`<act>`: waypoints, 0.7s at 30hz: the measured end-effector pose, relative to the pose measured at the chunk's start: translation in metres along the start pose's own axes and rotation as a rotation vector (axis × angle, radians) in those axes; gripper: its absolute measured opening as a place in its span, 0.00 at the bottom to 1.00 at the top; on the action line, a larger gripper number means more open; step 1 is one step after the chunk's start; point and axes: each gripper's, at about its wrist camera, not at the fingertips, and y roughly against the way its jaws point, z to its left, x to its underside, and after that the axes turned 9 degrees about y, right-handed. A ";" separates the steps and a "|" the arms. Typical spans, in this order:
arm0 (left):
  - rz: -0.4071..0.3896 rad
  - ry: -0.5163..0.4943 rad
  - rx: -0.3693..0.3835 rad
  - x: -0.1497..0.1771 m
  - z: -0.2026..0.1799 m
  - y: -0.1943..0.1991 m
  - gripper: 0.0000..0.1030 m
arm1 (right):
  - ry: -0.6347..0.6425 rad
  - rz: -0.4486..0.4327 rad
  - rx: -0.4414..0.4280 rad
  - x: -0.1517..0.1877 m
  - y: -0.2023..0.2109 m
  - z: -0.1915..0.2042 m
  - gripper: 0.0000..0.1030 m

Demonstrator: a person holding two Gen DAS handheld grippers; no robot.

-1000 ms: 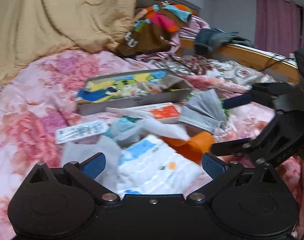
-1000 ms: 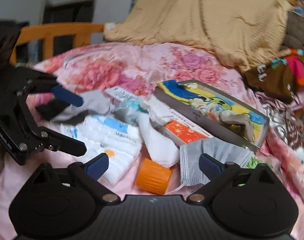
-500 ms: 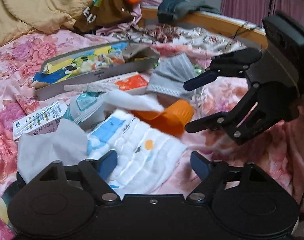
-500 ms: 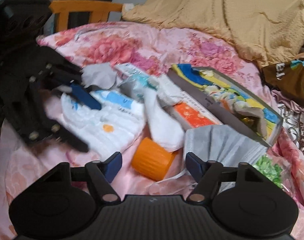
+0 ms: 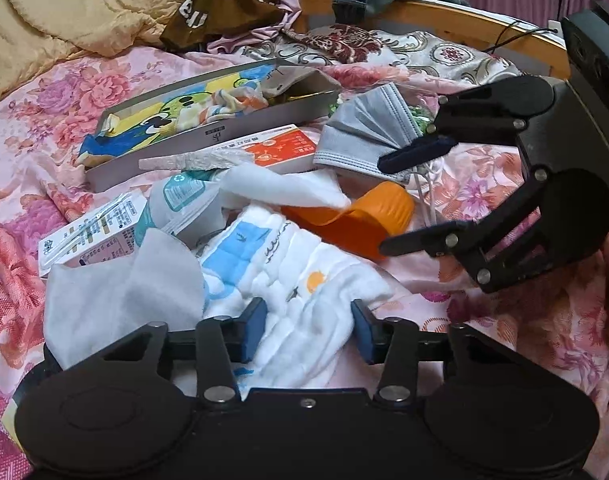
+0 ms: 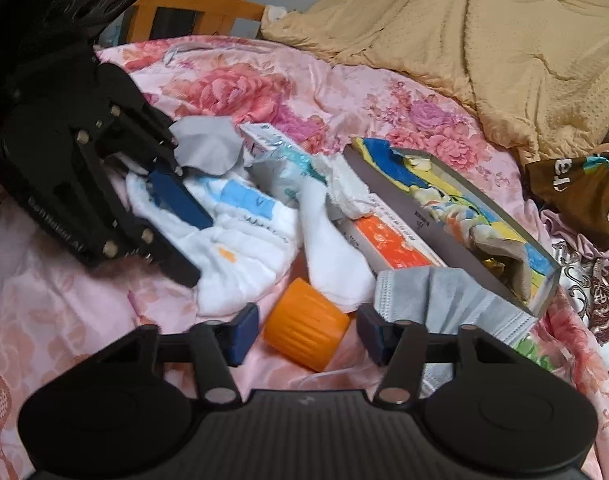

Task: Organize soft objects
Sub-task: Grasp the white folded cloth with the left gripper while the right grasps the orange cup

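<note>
left gripper [image 5: 307,330]: angled down; jaws just closing round white quilted cloth [image 5: 300,280], not yet pinching
right gripper [image 6: 307,334]: angled down; jaws just closing, straddling ribbed orange plastic cap [image 6: 304,330], gaps remain

A crumpled white quilted cloth with blue patches and an orange dot [image 5: 288,280] lies on the pink floral bedspread [image 5: 544,320], beside a pleated grey face mask [image 6: 436,292].

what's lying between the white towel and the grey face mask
The orange cap lies on its side between the white towel and the grey face mask, with a white sock just behind it. The right wrist view shows this best.
</note>
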 end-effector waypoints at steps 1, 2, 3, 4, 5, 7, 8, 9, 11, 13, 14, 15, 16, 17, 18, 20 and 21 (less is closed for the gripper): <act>-0.002 0.009 -0.001 -0.001 0.000 0.000 0.40 | 0.003 -0.001 0.000 0.000 0.000 0.002 0.50; -0.004 0.015 -0.002 -0.001 0.000 0.000 0.39 | 0.007 -0.002 0.000 0.000 0.000 0.003 0.49; -0.007 0.018 -0.002 -0.001 0.000 0.001 0.37 | 0.012 -0.004 0.002 0.000 0.001 0.004 0.49; -0.010 0.019 -0.004 -0.001 -0.001 0.001 0.34 | 0.015 -0.007 0.001 0.000 0.001 0.004 0.49; -0.010 0.019 -0.006 -0.001 -0.002 0.001 0.33 | 0.014 -0.008 -0.001 0.000 0.001 0.005 0.48; -0.014 0.020 -0.009 -0.002 -0.004 0.001 0.28 | 0.012 -0.007 -0.006 0.000 0.001 0.005 0.47; -0.014 0.030 -0.009 -0.002 -0.004 0.001 0.27 | 0.010 -0.006 -0.009 0.000 0.000 0.005 0.46; -0.013 0.049 -0.005 -0.003 -0.003 0.001 0.24 | 0.006 -0.006 -0.013 -0.001 0.000 0.005 0.45; -0.010 0.131 0.018 -0.005 0.004 0.002 0.19 | 0.001 -0.012 -0.017 -0.001 0.002 0.005 0.44; -0.008 0.242 0.060 -0.007 0.014 0.003 0.15 | 0.000 -0.024 -0.006 -0.002 0.004 0.005 0.43; -0.009 0.279 0.070 -0.007 0.017 0.003 0.14 | -0.002 -0.032 0.004 -0.002 0.006 0.005 0.42; -0.011 0.310 0.077 -0.008 0.019 0.004 0.13 | -0.010 -0.042 0.011 -0.002 0.008 0.004 0.42; -0.016 0.334 0.084 -0.008 0.021 0.005 0.12 | -0.023 -0.052 0.014 -0.002 0.010 0.001 0.41; -0.021 0.351 0.089 -0.009 0.020 0.006 0.12 | -0.034 -0.059 0.016 -0.003 0.012 -0.001 0.41; -0.026 0.364 0.094 -0.010 0.019 0.007 0.11 | -0.045 -0.063 0.016 -0.003 0.013 -0.002 0.40; -0.034 0.383 0.104 -0.012 0.017 0.010 0.10 | -0.056 -0.061 0.014 -0.003 0.014 -0.004 0.39; -0.038 0.388 0.105 -0.013 0.015 0.011 0.10 | -0.057 -0.060 0.013 -0.003 0.014 -0.005 0.39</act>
